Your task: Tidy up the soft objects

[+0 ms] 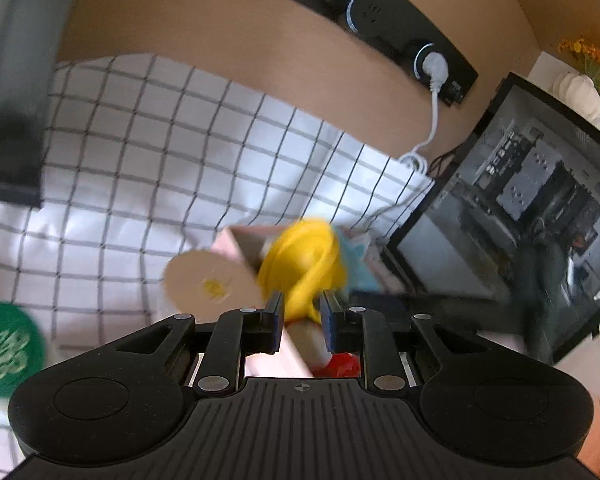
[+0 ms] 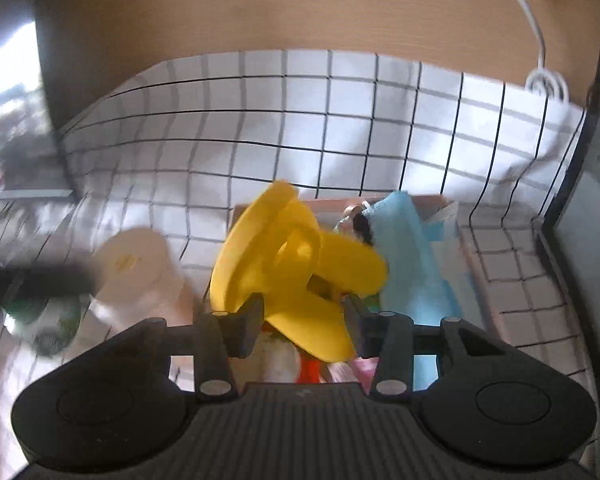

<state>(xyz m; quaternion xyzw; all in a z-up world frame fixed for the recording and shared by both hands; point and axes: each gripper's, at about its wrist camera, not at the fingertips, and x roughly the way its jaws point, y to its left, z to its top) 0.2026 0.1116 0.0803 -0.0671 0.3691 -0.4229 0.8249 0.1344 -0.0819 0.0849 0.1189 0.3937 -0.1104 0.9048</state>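
A wooden desk (image 1: 228, 40) carries a white cloth with a black grid (image 1: 172, 160). On the cloth stand a pink box (image 1: 236, 246), a paper roll (image 1: 208, 284) beside it, and a green lid (image 1: 8, 348).

Left claw (image 1: 302, 312) pinched, right claw (image 2: 306, 318) parted.

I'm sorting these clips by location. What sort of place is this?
Probably a home desk or office corner: a wooden desktop under a checked cloth, a glass-sided computer case, and a built-in power socket strip along the back.
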